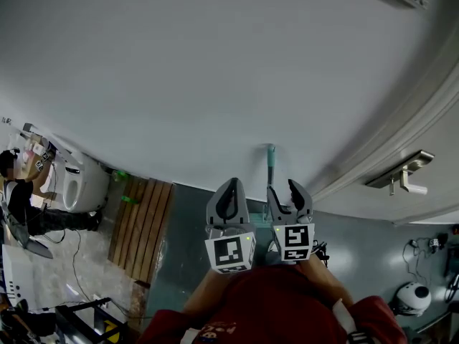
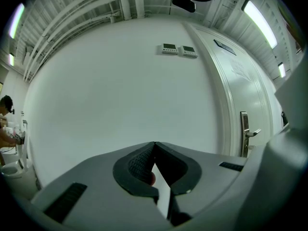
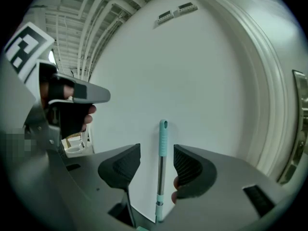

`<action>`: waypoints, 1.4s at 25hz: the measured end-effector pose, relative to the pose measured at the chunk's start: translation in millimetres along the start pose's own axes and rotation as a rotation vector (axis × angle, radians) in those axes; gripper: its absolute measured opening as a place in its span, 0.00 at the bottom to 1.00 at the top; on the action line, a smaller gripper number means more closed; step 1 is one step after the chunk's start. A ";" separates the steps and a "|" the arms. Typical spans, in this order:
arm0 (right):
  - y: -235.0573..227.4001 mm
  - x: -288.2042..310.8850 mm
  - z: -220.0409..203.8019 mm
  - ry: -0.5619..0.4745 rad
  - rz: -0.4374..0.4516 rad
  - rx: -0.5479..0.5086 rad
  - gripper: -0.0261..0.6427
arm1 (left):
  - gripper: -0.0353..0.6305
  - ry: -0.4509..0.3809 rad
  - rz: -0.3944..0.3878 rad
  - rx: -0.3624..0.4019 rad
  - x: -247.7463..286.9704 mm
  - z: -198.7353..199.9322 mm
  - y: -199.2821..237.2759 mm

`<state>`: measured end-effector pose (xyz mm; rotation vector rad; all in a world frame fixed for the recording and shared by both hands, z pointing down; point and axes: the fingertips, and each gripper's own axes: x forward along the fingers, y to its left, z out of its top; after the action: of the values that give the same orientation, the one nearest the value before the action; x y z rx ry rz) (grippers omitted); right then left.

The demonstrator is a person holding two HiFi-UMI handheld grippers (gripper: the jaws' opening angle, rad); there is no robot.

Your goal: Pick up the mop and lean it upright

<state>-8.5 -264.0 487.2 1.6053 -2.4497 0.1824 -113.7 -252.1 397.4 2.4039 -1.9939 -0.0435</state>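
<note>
The mop (image 1: pixel 270 165) stands upright against the white wall (image 1: pixel 215 70), its teal grip on top and a metal shaft below. In the right gripper view the mop handle (image 3: pixel 163 143) rises between the jaws with a gap on each side. My right gripper (image 1: pixel 289 190) is open around the shaft, its pads off it. My left gripper (image 1: pixel 229 192) is beside it on the left, pointing at the wall. In the left gripper view the left gripper (image 2: pixel 154 146) has its tips together and nothing between them.
A white door with a metal lever handle (image 1: pixel 405 172) is to the right. Wooden slats (image 1: pixel 140 224) lie on the floor at the left, beside a white toilet (image 1: pixel 75 183). A person (image 1: pixel 21 206) is at far left. A white helmet (image 1: pixel 411 296) lies at lower right.
</note>
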 end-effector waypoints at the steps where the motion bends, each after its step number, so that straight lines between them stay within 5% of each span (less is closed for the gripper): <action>1: -0.5 -9.6 1.9 -0.005 0.001 0.007 0.36 | 0.07 0.000 -0.005 -0.004 0.5 -1.6 -1.6; 10: -3.9 -42.7 19.5 -0.049 -0.004 0.034 0.36 | 0.07 -0.011 -0.028 -0.029 6.5 0.0 -10.9; 18: -2.8 -43.9 60.4 -0.083 0.077 0.032 0.35 | 0.07 -0.012 -0.045 -0.022 8.0 0.7 -17.1; 21: -10.7 -49.1 84.8 -0.134 0.050 0.015 0.13 | 0.07 0.001 -0.055 -0.010 6.5 -2.1 -19.4; 23: -17.7 -51.0 96.3 -0.150 0.031 0.016 0.07 | 0.07 0.009 -0.058 -0.004 7.6 -3.1 -19.6; 35: -40.8 -51.7 123.5 -0.165 0.002 -0.002 0.07 | 0.07 -0.014 -0.069 -0.036 14.2 -4.4 -25.6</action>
<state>36.0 -260.8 354.6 1.6793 -2.5712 0.0501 -85.8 -261.4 400.8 2.4564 -1.8979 -0.0963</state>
